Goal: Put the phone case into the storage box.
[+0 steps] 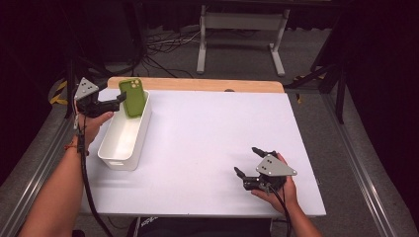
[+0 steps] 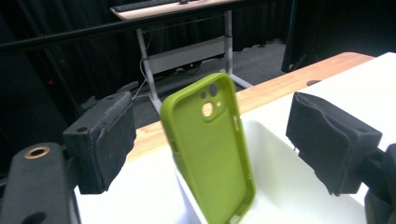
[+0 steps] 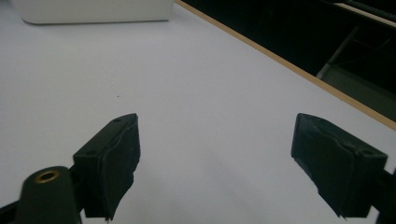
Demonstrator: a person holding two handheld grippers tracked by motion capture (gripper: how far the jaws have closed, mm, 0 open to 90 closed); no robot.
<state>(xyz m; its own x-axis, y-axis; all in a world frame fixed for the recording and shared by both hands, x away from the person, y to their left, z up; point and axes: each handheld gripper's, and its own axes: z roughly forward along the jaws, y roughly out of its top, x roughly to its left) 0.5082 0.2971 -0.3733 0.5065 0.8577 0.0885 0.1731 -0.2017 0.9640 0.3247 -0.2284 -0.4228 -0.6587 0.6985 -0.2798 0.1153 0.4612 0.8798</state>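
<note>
A green phone case point(image 1: 133, 97) leans upright against the far end of a white oblong bin point(image 1: 123, 134) at the table's left. In the left gripper view the green phone case point(image 2: 212, 149) stands between the two black pads point(image 2: 105, 140) with a gap on each side, touching neither. My left gripper point(image 1: 118, 101) is open, just left of the case. Near the table's front right, my right gripper point(image 1: 249, 160) rests low over the white tabletop point(image 1: 207, 128), open, with nothing between its jaws. In the right gripper view its pads point(image 3: 114, 158) stand wide apart.
The white bin point(image 3: 93, 11) shows at the top left of the right gripper view. A wooden strip point(image 1: 197, 84) runs along the table's far edge. Beyond it stand a white desk frame point(image 1: 242, 34) and cables on the floor. Metal rails flank the table.
</note>
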